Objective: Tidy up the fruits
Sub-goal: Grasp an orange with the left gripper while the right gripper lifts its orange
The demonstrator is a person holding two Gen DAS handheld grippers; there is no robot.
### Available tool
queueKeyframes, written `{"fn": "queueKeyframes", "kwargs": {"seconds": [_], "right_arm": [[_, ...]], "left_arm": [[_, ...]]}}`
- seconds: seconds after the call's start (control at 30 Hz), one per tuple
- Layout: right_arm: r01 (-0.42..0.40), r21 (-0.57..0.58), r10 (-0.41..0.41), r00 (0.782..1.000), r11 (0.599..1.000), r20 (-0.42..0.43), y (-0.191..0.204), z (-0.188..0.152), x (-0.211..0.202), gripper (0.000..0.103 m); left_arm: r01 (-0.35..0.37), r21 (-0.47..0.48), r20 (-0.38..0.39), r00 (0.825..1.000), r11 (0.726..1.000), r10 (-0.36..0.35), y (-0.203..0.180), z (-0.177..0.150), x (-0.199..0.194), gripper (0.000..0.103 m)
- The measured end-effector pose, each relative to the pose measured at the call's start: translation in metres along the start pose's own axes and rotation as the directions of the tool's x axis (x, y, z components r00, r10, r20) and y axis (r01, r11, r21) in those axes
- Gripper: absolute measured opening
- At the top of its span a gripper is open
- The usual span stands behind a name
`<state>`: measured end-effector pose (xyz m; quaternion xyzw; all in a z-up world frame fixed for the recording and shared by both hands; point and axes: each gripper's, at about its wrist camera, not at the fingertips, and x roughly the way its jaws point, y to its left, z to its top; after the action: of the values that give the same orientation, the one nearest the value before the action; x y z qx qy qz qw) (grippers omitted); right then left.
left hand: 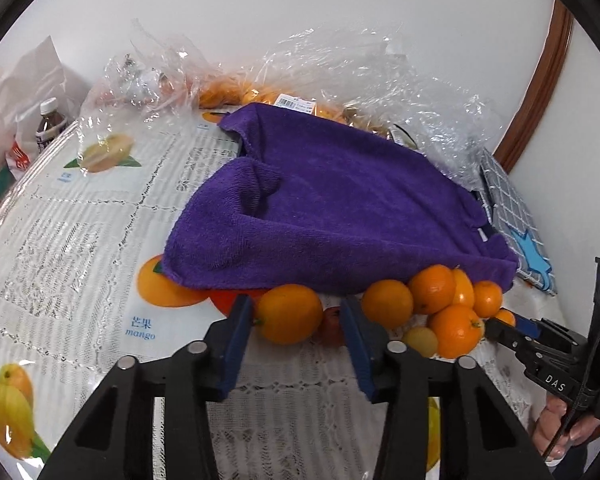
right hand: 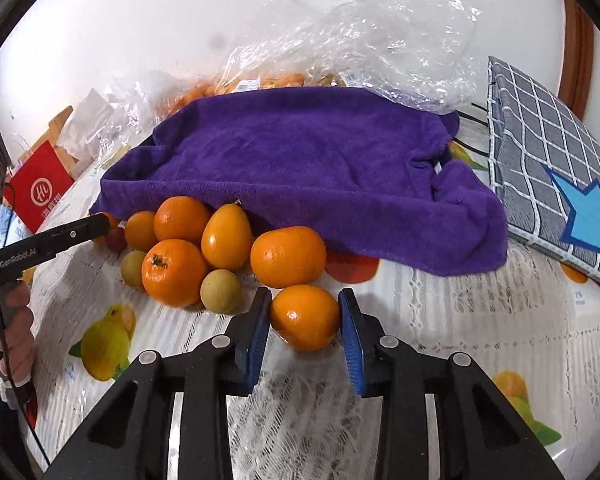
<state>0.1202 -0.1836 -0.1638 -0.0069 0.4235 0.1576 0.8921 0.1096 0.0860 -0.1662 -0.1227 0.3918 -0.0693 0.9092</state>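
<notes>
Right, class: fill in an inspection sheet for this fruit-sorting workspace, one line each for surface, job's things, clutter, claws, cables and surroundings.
Surface: table under a white lace cloth with printed fruit pictures.
Job's things: pile of oranges and small yellow-green fruits at the edge of a purple towel; one orange apart, nearest the camera.
Clutter: clear plastic bags, checked cushion, red bag, bottle.
Claws: right claw open around the single orange; left claw open at another orange.
Cables: thin black cord beside the left handle.
Surroundings: white wall, wooden trim.
</notes>
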Motion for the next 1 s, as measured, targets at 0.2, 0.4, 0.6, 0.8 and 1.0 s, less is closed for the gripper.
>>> {"fn": "queueKeyframes", "kwargs": {"seconds": [0.2, 0.4, 0.6, 0.8, 1.0], "right_arm": [[0.004, 0.003, -0.004, 1.0, 1.0, 0.009, -0.001, -0.004, -0.006, 0.034], [0.011, 0.011, -0.011, 1.0, 1.0, 0.008, -0.005, -0.011, -0.012, 0.034], [0.001, 0.023, -0.001, 1.0, 1.0, 0.01, -0.007, -0.019, -0.019, 0.034], [0.003, 0.025, -0.003, 1.0, 1.0, 0.005, -0.005, -0.023, -0.021, 0.034], [0.01, 0.035, -0.011, 1.0, 0.999, 0.025, -0.006, -0.024, -0.029, 0.034]], "left_arm": [[0.034, -0.026, 0.01, 0.999, 0.999, -0.034, 0.007, -0.005, -0.004, 0.027], [0.038, -0.055, -0.011, 0.999, 0.998, -0.039, 0.009, -0.005, -0.001, 0.036], [0.044, -0.098, -0.02, 0.999, 0.994, -0.046, 0.011, 0.001, 0.008, 0.041], [0.055, -0.055, -0.001, 0.998, 0.997, -0.056, 0.004, -0.004, 0.005, 0.03], [0.029, -0.045, 0.064, 0.998, 0.999, -0.026, 0.004, -0.004, -0.009, 0.03]]}}
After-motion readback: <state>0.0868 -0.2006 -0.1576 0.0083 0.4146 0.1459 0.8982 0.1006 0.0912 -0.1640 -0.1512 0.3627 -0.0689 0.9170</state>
